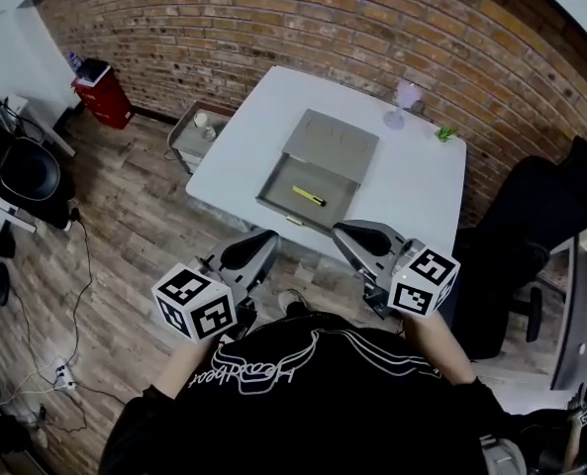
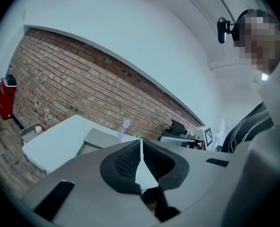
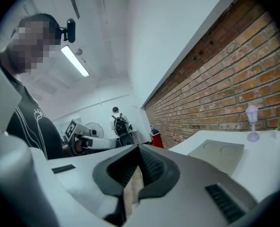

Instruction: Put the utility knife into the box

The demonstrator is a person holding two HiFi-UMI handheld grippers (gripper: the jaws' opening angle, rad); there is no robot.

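Note:
The yellow utility knife (image 1: 308, 196) lies inside the open grey box (image 1: 291, 178) on the white table (image 1: 412, 186). The box's lid (image 1: 335, 140) lies flat behind the tray. Both grippers hang in front of my chest, short of the table's near edge and apart from the box. My left gripper (image 1: 245, 249) is shut with nothing between its pads (image 2: 130, 157). My right gripper (image 1: 352, 234) is shut and empty too, its pads (image 3: 148, 164) meeting at the tips. The box (image 3: 220, 152) shows in the right gripper view, and its grey lid (image 2: 99, 138) in the left one.
A small purple lamp (image 1: 404, 102) and a green plant (image 1: 445, 134) stand at the table's far right corner. A black office chair (image 1: 531, 236) sits right of the table. A grey cart (image 1: 194, 132), a red bin (image 1: 103, 92) and floor cables (image 1: 70, 364) are on the left.

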